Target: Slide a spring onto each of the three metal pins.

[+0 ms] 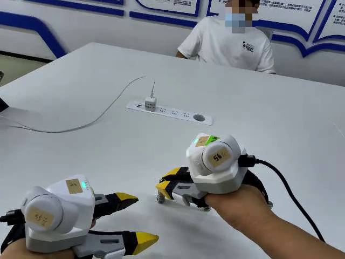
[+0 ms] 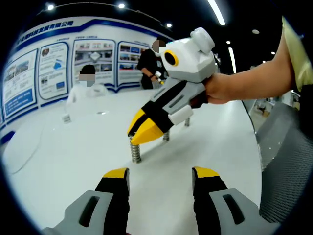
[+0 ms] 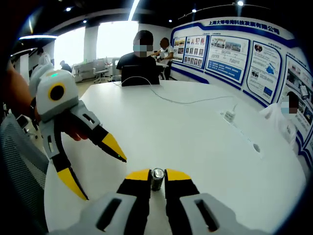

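A coiled metal spring (image 2: pixel 135 151) stands upright on the white table (image 1: pixel 108 156), and my right gripper (image 3: pixel 158 175) is shut on its top end (image 3: pixel 157 173). In the head view that gripper (image 1: pixel 164 184) points left, with the spring (image 1: pixel 160 198) just below its yellow tips. Two more small metal posts (image 2: pixel 166 136) (image 2: pixel 187 121) stand behind it in a row; whether they carry springs is too small to tell. My left gripper (image 2: pixel 160 174) is open and holds nothing. It sits at the near left (image 1: pixel 137 220), a short way from the spring and aimed towards it.
A white power strip (image 1: pixel 170 112) lies mid-table with a charger (image 1: pixel 150 102) plugged in, and its thin cable (image 1: pixel 102 116) trails left. A person (image 1: pixel 229 43) sits at the far edge. A black cable (image 1: pixel 285 186) runs from my right gripper.
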Demonstrator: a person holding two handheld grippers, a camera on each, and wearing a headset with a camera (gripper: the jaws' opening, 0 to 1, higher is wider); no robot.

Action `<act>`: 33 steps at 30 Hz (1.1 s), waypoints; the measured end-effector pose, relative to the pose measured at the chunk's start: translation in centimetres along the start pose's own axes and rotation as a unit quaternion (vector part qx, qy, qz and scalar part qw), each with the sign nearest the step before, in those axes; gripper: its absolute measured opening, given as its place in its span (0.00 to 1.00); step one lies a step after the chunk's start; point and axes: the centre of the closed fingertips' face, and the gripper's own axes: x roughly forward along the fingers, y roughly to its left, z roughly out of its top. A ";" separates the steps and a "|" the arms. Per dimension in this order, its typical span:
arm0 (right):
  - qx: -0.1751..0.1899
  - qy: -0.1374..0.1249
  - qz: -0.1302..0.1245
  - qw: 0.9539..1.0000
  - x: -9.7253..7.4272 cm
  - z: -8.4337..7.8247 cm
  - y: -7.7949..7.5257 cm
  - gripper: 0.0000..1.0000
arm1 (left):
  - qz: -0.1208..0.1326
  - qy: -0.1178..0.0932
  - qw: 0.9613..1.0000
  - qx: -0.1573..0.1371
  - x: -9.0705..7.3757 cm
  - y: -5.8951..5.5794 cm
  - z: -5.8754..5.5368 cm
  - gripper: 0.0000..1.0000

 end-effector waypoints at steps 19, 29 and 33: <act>0.011 0.007 0.000 1.000 0.1 -0.6 0.1 0.16 | 0.006 -0.001 1.000 -0.001 -0.1 0.3 0.1 0.53; 0.020 -0.002 -0.008 1.000 -1.2 -0.6 0.5 0.18 | 0.008 -0.003 1.000 0.000 -0.2 0.4 0.3 0.54; 0.021 -0.002 -0.010 1.000 -1.9 -1.0 0.9 0.19 | 0.006 -0.004 1.000 0.002 -0.2 0.3 0.5 0.54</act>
